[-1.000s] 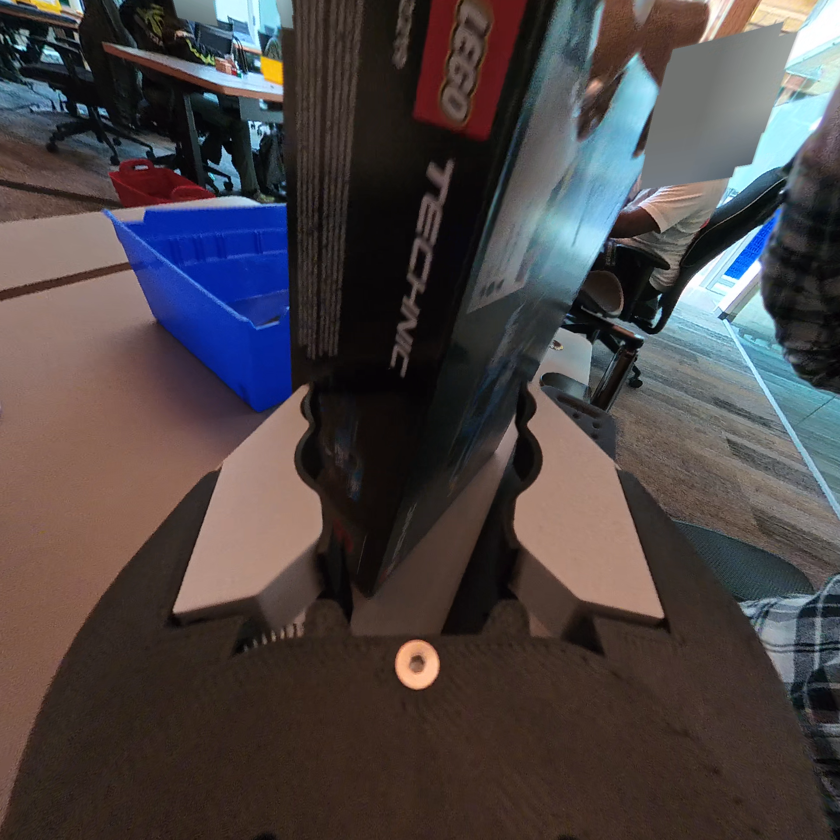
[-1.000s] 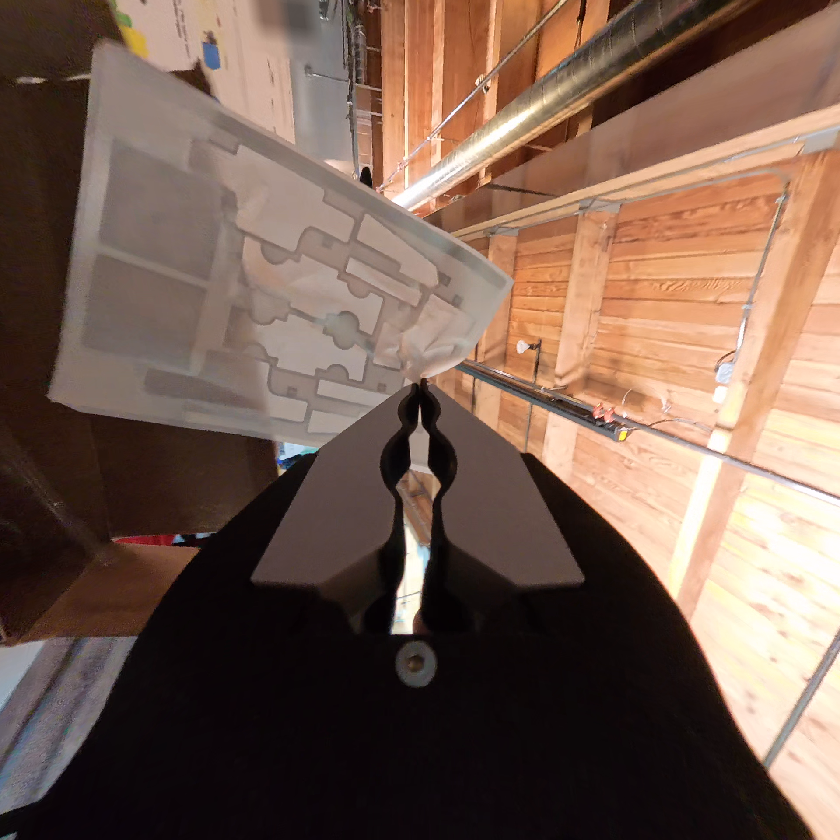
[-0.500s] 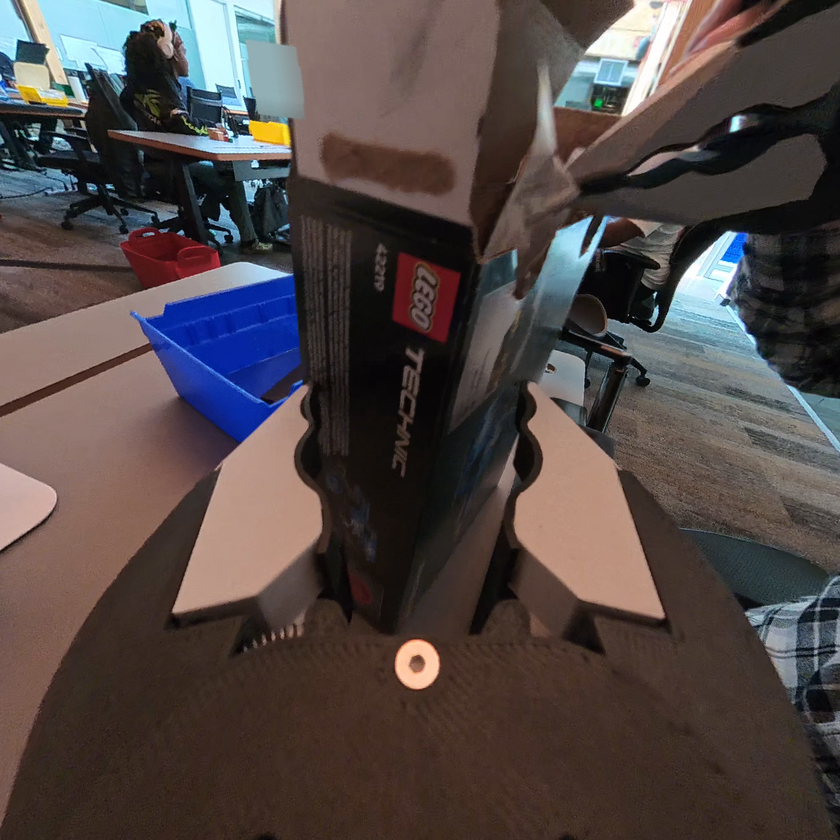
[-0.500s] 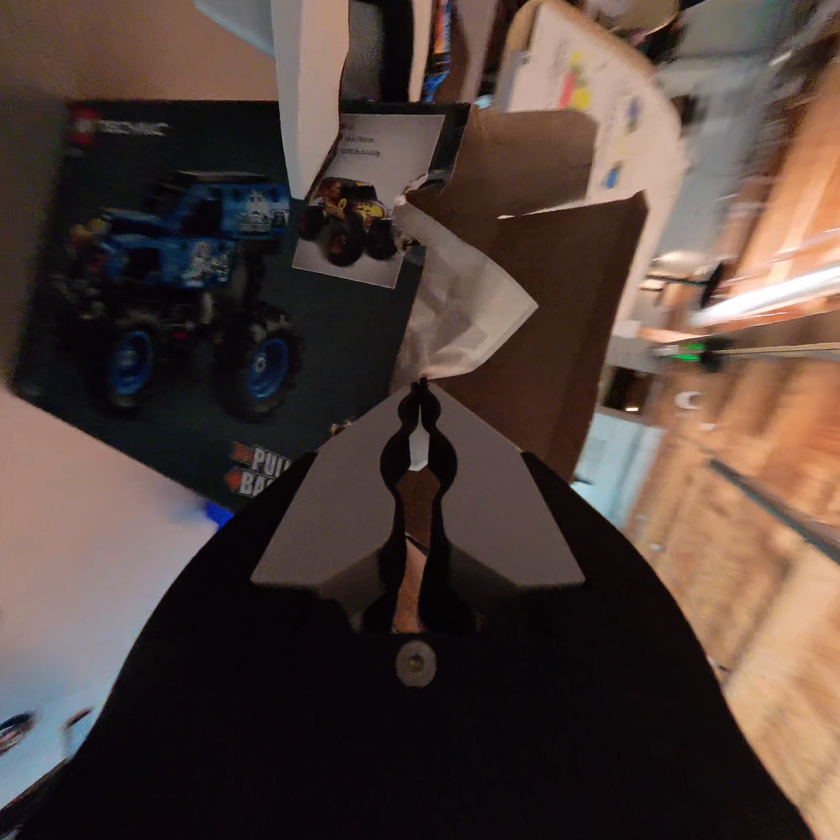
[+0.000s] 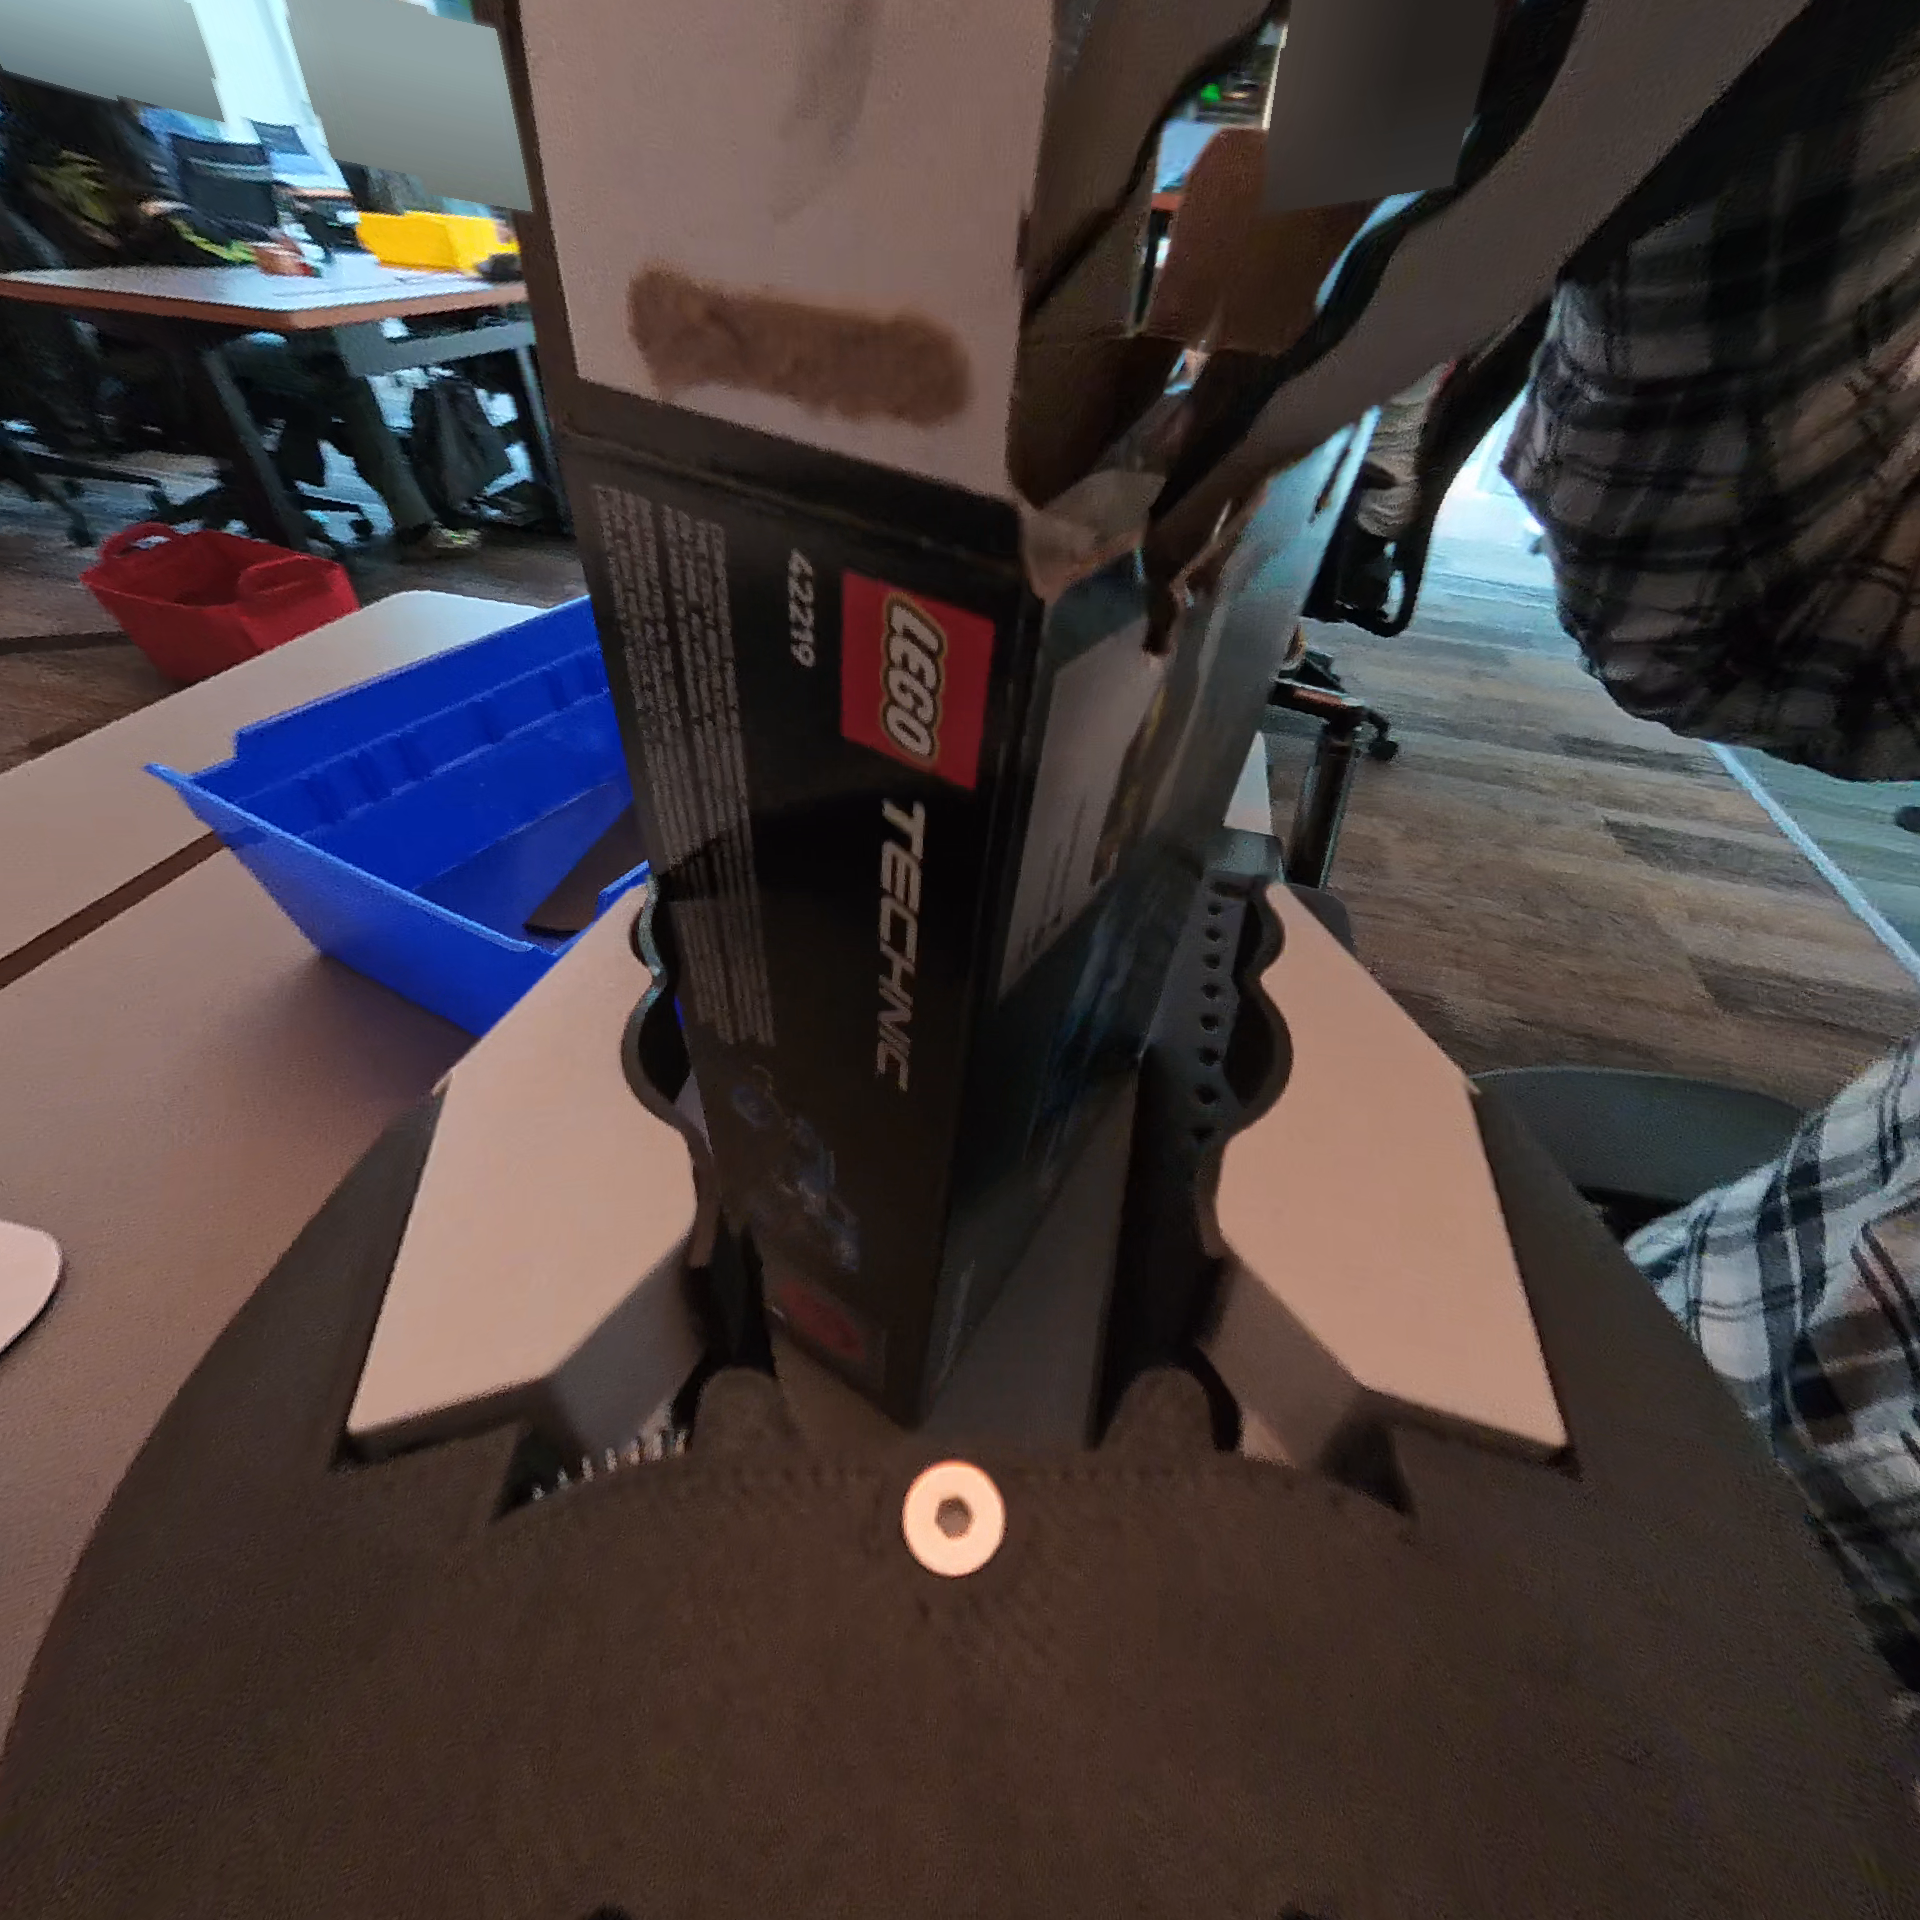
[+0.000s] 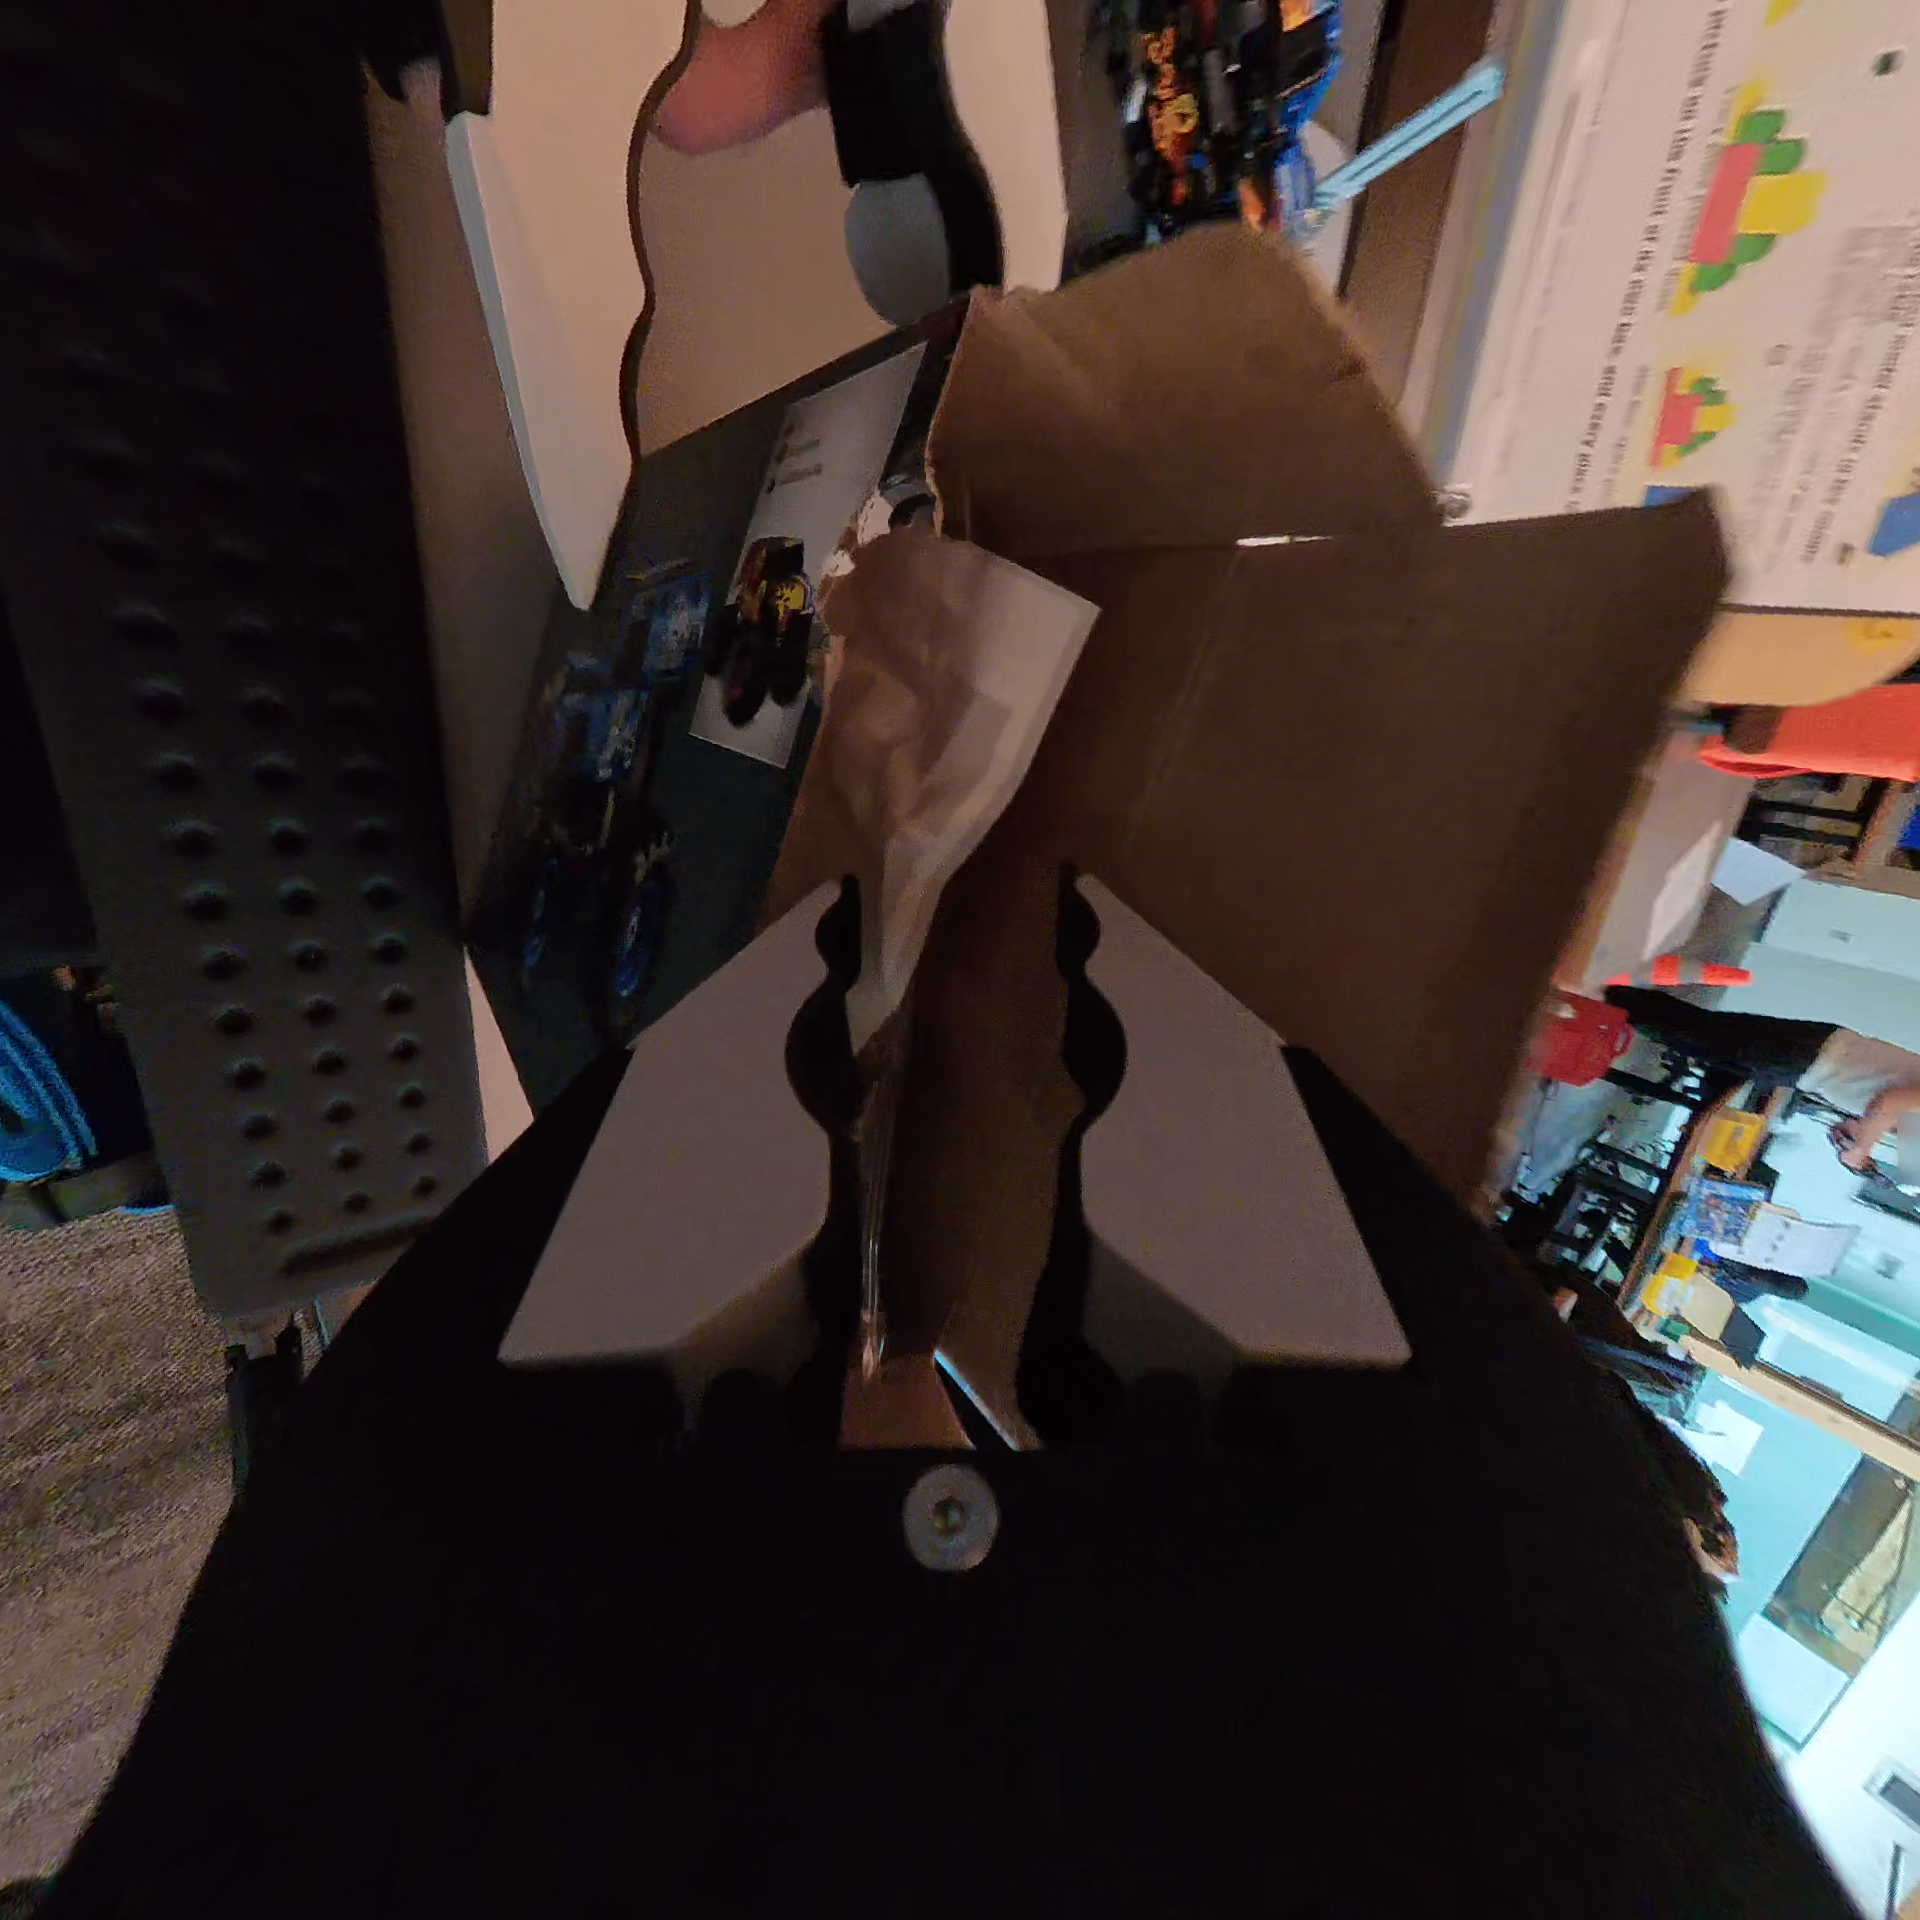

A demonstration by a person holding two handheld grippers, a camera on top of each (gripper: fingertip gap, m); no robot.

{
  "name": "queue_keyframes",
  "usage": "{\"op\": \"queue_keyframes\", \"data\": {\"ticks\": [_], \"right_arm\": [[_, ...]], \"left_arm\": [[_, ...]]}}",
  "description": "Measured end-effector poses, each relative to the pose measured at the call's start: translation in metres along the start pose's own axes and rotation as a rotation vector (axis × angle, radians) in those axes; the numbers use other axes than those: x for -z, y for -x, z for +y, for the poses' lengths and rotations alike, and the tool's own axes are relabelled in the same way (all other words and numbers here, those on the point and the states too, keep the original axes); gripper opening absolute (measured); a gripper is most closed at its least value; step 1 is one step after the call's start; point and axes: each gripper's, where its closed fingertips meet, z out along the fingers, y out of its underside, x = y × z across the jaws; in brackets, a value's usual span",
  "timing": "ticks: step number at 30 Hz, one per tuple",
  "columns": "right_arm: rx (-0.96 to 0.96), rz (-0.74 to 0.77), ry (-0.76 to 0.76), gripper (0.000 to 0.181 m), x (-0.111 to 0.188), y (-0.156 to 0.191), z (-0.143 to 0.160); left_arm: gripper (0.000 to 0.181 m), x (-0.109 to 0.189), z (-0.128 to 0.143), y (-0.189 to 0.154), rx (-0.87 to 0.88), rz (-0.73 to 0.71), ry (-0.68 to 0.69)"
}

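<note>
My left gripper (image 5: 956,909) is shut on the lower end of a black toy box (image 5: 831,831) and holds it upright above the table (image 5: 156,1091). The box's brown flaps (image 6: 1351,779) stand open at the top. My right gripper (image 6: 956,894) is open at that opening, and a thin translucent sheet (image 6: 956,707) lies between its jaws, against the left finger, with its far end by the box mouth. The right gripper also shows in the left wrist view (image 5: 1184,540), at the box top. A dotted pad of the left gripper (image 6: 260,831) shows in the right wrist view.
A blue bin (image 5: 416,831) stands on the table just left of the box. A red basket (image 5: 218,597) sits on the floor beyond. A plaid sleeve (image 5: 1714,468) is at the right. A pale flat object (image 5: 21,1278) lies at the table's left edge.
My right gripper brought the sheet from high in the air down to the box's open top and has opened its jaws. The left gripper keeps its hold and has tilted, showing more of the box.
</note>
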Motion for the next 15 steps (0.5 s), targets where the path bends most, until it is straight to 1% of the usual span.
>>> {"op": "queue_keyframes", "data": {"ticks": [1,2,4,6,8,10,12,13,15], "right_arm": [[-0.001,0.023,-0.011,0.038,0.006,-0.004,0.0],[0.0,0.039,-0.033,0.04,0.013,-0.005,0.0],[-0.014,0.043,-0.094,0.039,0.031,-0.003,-0.001],[-0.049,0.059,-0.193,0.039,0.055,-0.005,-0.001],[-0.121,0.101,-0.289,0.036,0.081,-0.015,0.009],[-0.212,0.154,-0.333,0.034,0.098,-0.032,0.035],[-0.323,0.184,-0.345,0.033,0.101,-0.049,0.069],[-0.384,0.189,-0.335,0.034,0.096,-0.057,0.088],[-0.507,0.166,-0.308,0.034,0.074,-0.07,0.125]], "left_arm": [[0.106,-0.001,0.001,0.002,0.001,0.023,0.0],[0.11,-0.002,0.003,0.003,0.006,0.048,0.003],[0.118,-0.006,0.009,0.004,-0.004,0.085,0.026],[0.117,-0.01,0.016,0.009,-0.02,0.102,0.04],[0.116,-0.014,0.022,0.012,0.016,0.142,0.035],[0.11,-0.016,0.026,0.012,0.05,0.177,0.019],[0.108,-0.019,0.034,0.014,0.069,0.199,0.024],[0.109,-0.022,0.039,0.015,0.073,0.202,0.033],[0.112,-0.027,0.049,0.019,0.078,0.207,0.058]]}}
